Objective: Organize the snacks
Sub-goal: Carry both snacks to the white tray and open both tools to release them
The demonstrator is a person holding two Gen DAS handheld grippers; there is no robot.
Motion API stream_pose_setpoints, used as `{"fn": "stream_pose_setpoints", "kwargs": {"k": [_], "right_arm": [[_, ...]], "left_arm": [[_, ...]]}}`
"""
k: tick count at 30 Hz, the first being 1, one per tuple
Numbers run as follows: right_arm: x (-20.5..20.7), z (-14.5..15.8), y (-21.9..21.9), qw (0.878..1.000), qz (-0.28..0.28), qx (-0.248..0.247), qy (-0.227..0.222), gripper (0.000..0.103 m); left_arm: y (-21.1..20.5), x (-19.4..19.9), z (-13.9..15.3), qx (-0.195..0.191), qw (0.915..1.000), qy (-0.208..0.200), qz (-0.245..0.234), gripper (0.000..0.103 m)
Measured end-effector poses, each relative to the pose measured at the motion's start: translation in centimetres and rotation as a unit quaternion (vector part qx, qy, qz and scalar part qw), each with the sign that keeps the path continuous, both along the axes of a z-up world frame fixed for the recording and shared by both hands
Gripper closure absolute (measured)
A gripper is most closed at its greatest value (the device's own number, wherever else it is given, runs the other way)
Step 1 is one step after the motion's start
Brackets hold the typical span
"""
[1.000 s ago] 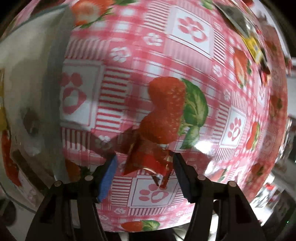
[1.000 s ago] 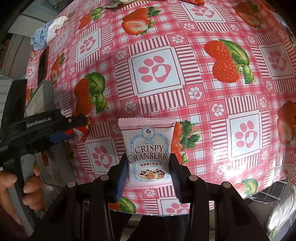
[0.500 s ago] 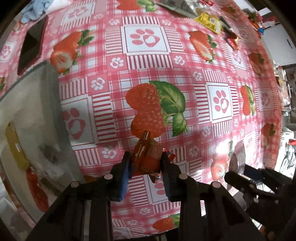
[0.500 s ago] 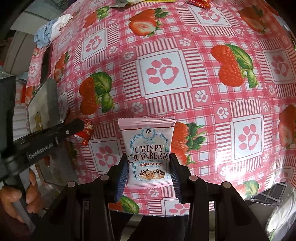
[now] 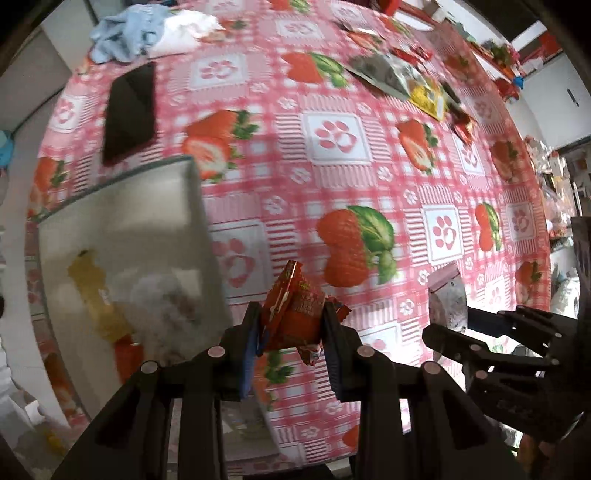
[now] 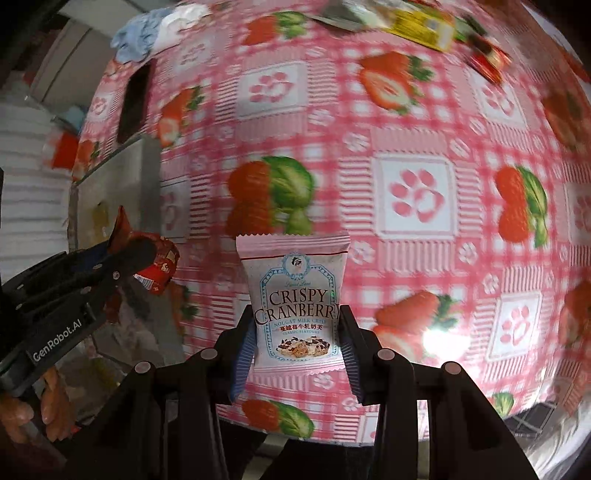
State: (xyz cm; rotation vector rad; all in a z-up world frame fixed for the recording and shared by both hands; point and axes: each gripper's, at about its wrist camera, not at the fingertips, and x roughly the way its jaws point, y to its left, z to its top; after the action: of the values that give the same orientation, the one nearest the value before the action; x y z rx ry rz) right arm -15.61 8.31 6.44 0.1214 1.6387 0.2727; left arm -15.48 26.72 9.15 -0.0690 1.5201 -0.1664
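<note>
My left gripper (image 5: 291, 325) is shut on a crumpled red snack wrapper (image 5: 295, 308), held up above the pink strawberry tablecloth (image 5: 332, 184). A grey-white box (image 5: 110, 206) with several snacks inside, one yellow (image 5: 94, 291), lies just left of it. My right gripper (image 6: 297, 332) is shut on a pink Crispy Cranberry packet (image 6: 295, 295), upright above the cloth. In the right wrist view the left gripper (image 6: 136, 254) with its red wrapper (image 6: 162, 262) hangs at the left beside the box (image 6: 122, 184). In the left wrist view the right gripper (image 5: 454, 325) with the packet (image 5: 447, 299) shows at the right.
A black phone (image 5: 129, 110) lies beyond the box. A blue and white cloth (image 5: 147, 33) sits at the far table edge. Silver, yellow and red snack packs (image 5: 406, 81) lie at the far right. A person's hand (image 6: 26, 413) holds the left gripper's handle.
My left gripper closed on the red wrapper and lifted it off the cloth, so more of the table and box shows. My right gripper carried the cranberry packet leftward toward the box.
</note>
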Motion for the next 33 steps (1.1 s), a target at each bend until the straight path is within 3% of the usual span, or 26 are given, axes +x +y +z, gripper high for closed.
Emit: {"fn": "stream_pose_setpoints", "kwargs": {"k": [11, 21, 23, 24, 26, 28, 30, 33], "right_arm": [[1.8, 0.5, 9.3, 0.995, 0.094, 0.010, -0.012, 0.059], [2.1, -0.1, 17.7, 0.985, 0.172, 0.017, -0.011, 0.059], [1.8, -0.5, 19.3, 0.982, 0.187, 0.016, -0.008, 0.059], [1.7, -0.7, 19.9, 0.981, 0.194, 0.015, -0.006, 0.059], [1.5, -1.1, 20.7, 0.979, 0.202, 0.011, -0.002, 0.059], [1.4, -1.5, 21.2, 0.979, 0.202, 0.009, 0.005, 0.058], [1.5, -1.9, 21.3, 0.980, 0.198, 0.008, 0.012, 0.053], [1.6, -2.3, 21.7, 0.980, 0.199, 0.002, 0.010, 0.045]], "left_arm": [[7.1, -1.3, -0.3, 0.029, 0.9974, -0.006, 0.067, 0.068], [11.7, -3.1, -2.2, 0.066, 0.9939, 0.019, 0.086, 0.067], [12.2, -3.6, -2.6, 0.066, 0.9939, 0.022, 0.085, 0.052], [12.4, -3.9, -2.6, 0.073, 0.9934, 0.020, 0.087, 0.050], [13.1, -4.3, -2.7, 0.089, 0.9915, 0.018, 0.093, 0.033], [13.9, -4.8, -2.9, 0.084, 0.9905, 0.024, 0.106, 0.024], [14.6, -5.2, -2.9, 0.069, 0.9907, 0.029, 0.113, 0.024], [14.7, -5.8, -2.9, 0.079, 0.9905, 0.030, 0.108, 0.021]]}}
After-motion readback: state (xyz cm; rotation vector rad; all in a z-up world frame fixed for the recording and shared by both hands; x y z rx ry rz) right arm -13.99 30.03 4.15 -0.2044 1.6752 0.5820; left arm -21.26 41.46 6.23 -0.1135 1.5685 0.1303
